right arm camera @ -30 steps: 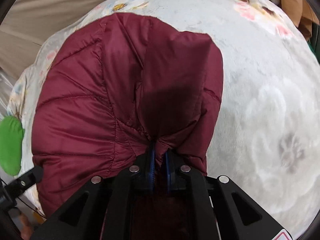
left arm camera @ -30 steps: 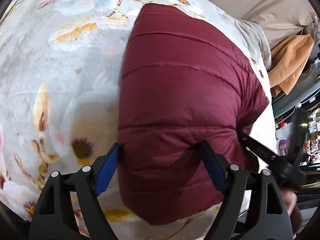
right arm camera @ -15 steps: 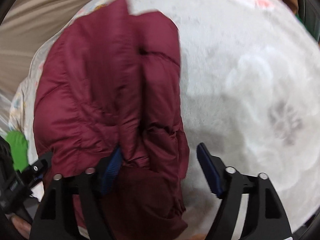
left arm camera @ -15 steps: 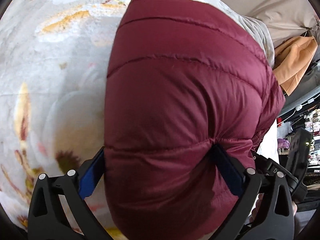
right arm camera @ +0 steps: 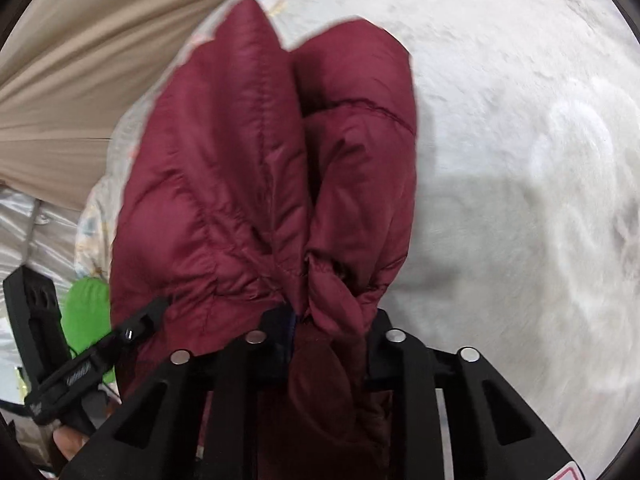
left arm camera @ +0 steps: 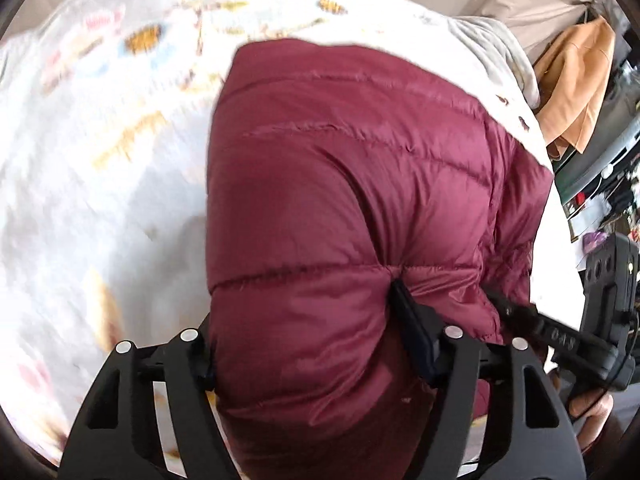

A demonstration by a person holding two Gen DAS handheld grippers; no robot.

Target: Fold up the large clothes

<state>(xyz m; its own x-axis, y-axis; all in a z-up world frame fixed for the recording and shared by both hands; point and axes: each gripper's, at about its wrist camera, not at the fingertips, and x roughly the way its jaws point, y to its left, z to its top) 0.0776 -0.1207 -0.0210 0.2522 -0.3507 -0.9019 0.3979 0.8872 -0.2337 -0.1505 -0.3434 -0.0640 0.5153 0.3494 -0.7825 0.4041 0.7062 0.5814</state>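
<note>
A maroon puffer jacket (left arm camera: pixel 340 200) lies on a floral bedspread (left arm camera: pixel 100 200). In the left wrist view, my left gripper (left arm camera: pixel 300 316) has a thick padded fold between its closing jaws; the right finger (left arm camera: pixel 412 328) digs into the fabric and puckers it. In the right wrist view, my right gripper (right arm camera: pixel 328 312) is closing on a bunched, twisted wad of the jacket (right arm camera: pixel 260 160), which rises from the jaws in two long padded folds. The right gripper (left arm camera: pixel 560 336) and a hand also show beside the jacket's right edge. The left gripper (right arm camera: pixel 80 364) shows at the lower left.
Pale bedspread (right arm camera: pixel 520 160) stretches to the right of the jacket. An orange garment (left arm camera: pixel 576 80) hangs past the bed's far right edge near cluttered shelves. Beige cloth (right arm camera: pixel 80 60) lies beyond the bed. Something green (right arm camera: pixel 86 312) sits by the jacket's left edge.
The right gripper let go of its small pinch, opened wide, then closed on a thicker wad. The left jaws spread, then narrowed on the padded fold. The jacket is now gathered narrower.
</note>
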